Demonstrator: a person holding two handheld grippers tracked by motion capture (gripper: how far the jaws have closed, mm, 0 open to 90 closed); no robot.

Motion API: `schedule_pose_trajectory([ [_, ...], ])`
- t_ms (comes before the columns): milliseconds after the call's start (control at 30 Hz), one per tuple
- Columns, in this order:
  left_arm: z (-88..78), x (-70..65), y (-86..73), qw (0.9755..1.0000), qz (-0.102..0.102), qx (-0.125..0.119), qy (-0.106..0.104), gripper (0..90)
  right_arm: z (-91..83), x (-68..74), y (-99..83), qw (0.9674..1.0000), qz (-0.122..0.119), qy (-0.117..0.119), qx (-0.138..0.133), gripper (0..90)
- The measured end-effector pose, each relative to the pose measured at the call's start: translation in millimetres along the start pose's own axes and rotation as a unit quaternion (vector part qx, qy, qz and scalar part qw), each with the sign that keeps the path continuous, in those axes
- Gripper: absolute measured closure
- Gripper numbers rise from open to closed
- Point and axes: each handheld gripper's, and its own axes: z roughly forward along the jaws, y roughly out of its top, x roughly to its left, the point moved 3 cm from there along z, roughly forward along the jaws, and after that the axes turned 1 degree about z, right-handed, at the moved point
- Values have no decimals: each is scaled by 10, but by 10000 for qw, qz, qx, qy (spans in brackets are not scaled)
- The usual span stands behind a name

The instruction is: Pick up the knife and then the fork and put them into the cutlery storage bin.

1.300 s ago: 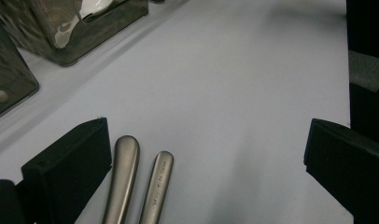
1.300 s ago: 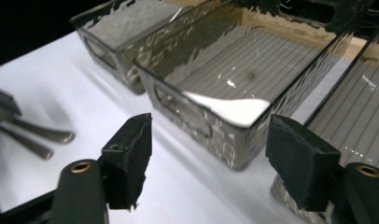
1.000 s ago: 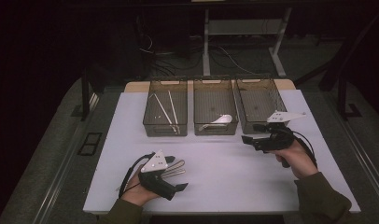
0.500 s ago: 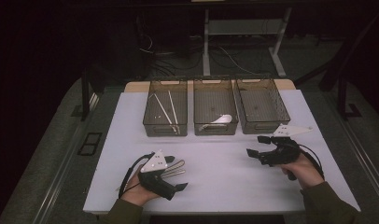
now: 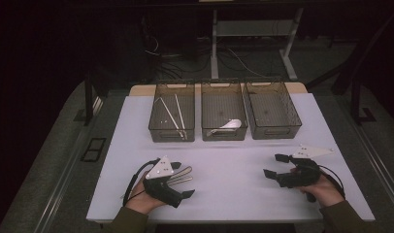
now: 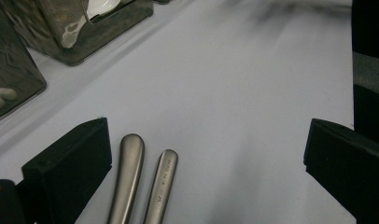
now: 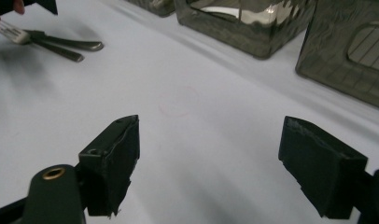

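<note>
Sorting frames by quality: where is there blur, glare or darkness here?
High view: dark surroundings, only the table lit. Left gripper view: far edge smeared, handles sharp. Right gripper view: bright glare on the middle bin, far cutlery slightly soft.

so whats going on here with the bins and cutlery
A person is sorting cutlery into three bins on a white table. The left bin holds chopsticks, the middle bin a white spoon, and the right bin looks empty. The left gripper rests by the metal cutlery, jaws open. The right gripper is empty, its jaws have just been opening.
</note>
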Motion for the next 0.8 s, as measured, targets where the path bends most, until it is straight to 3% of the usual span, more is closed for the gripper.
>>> schedule_pose_trajectory([
  [233, -5, 1, 8, 10000, 11, 65, 11, 3, -117, 35, -149, 10000, -81, -32, -5, 198],
  [367, -59, 32, 50, 9999, -101, 71, 87, 15, -179, 46, -202, 9999, -92, -77, -40, 198],
  [467, -162, 89, 91, 9996, -163, 166, 166, 74, -205, 54, -219, 9999, -89, -96, -70, 198],
  [600, -329, 199, 95, 9987, -281, 272, 316, 224, -193, 56, -218, 9999, -101, -71, -62, 198],
  [733, -500, 345, -4, 9978, -439, 394, 305, 384, -184, 71, -225, 9999, -149, -45, -22, 198],
  [800, -560, 415, -70, 9969, -545, 468, 308, 413, -184, 72, -226, 9999, -147, -50, -15, 198],
])
